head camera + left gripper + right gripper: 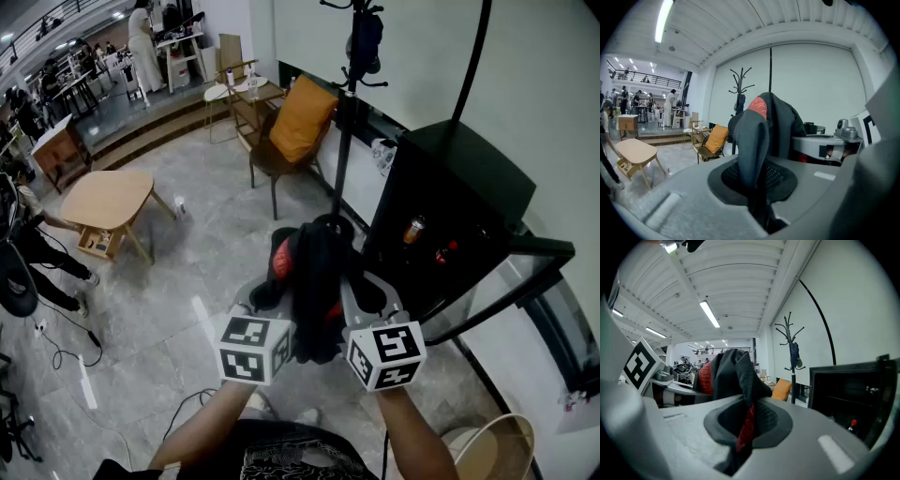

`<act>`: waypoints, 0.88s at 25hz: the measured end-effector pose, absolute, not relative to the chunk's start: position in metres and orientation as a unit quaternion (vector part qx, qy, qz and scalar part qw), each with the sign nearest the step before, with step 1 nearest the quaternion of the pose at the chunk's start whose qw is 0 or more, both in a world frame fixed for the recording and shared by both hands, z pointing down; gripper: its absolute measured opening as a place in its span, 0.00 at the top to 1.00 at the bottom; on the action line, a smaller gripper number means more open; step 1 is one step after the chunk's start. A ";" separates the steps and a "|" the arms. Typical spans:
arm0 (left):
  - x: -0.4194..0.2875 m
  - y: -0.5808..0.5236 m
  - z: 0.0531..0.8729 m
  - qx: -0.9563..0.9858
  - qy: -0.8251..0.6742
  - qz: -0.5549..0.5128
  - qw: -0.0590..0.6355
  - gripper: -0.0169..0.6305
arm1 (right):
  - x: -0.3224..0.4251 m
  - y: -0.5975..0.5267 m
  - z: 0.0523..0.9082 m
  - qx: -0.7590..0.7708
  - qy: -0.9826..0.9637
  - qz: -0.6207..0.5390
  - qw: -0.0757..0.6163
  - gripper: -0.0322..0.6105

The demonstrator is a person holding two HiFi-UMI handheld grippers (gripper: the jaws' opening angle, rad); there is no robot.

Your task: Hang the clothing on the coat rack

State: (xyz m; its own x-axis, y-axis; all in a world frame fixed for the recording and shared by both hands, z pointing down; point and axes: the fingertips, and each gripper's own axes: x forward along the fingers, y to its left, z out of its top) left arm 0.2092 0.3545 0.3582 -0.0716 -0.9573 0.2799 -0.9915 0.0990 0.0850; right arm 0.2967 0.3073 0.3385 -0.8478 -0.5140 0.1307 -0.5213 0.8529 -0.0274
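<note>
Bunching between both grippers, a dark grey fabric garment with a red patch [314, 277] is held up above the grey tiled floor [178, 309]. At its 8 o'clock, the left gripper [267, 305] has its fingers [684, 206] nipped on a dark fold. At 4 o'clock, the right gripper [370, 300] has its fingers [825, 446] clamped on a dark-and-red fold. The black metal coat rack [345, 131] stands at 12 o'clock, well apart.
</note>
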 end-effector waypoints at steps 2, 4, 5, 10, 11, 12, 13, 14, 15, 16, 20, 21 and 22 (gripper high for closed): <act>0.210 0.357 0.357 0.665 -0.732 0.064 0.133 0.92 | 0.297 0.310 0.338 0.266 -0.962 0.031 0.058 0.92; 0.209 0.358 0.354 0.664 -0.734 0.063 0.131 0.92 | 0.297 0.312 0.336 0.264 -0.962 0.031 0.055 0.92; 0.209 0.358 0.353 0.663 -0.735 0.062 0.130 0.92 | 0.297 0.313 0.335 0.263 -0.963 0.032 0.054 0.92; 0.201 0.356 0.352 0.659 -0.738 0.062 0.132 0.92 | 0.291 0.311 0.333 0.260 -0.964 0.028 0.052 0.92; 0.200 0.354 0.353 0.659 -0.738 0.062 0.132 0.92 | 0.290 0.309 0.334 0.260 -0.964 0.028 0.052 0.92; 0.199 0.351 0.354 0.660 -0.737 0.063 0.134 0.92 | 0.289 0.306 0.335 0.261 -0.963 0.029 0.053 0.92; 0.197 0.348 0.356 0.660 -0.736 0.063 0.136 0.92 | 0.288 0.303 0.336 0.262 -0.963 0.030 0.054 0.92; 0.196 0.344 0.358 0.662 -0.734 0.062 0.139 0.92 | 0.286 0.299 0.338 0.263 -0.963 0.032 0.055 0.92; 0.194 0.339 0.359 0.663 -0.732 0.061 0.142 0.92 | 0.284 0.295 0.339 0.265 -0.962 0.033 0.057 0.92; 0.192 0.335 0.360 0.666 -0.730 0.060 0.144 0.92 | 0.282 0.291 0.341 0.267 -0.961 0.035 0.058 0.92; 0.178 0.311 0.368 0.675 -0.720 0.059 0.150 0.92 | 0.268 0.270 0.349 0.278 -0.957 0.039 0.067 0.92; 0.173 0.306 0.371 0.677 -0.717 0.059 0.152 0.92 | 0.264 0.266 0.351 0.282 -0.956 0.040 0.069 0.92; 0.168 0.301 0.374 0.680 -0.714 0.058 0.155 0.92 | 0.260 0.261 0.354 0.286 -0.955 0.043 0.071 0.92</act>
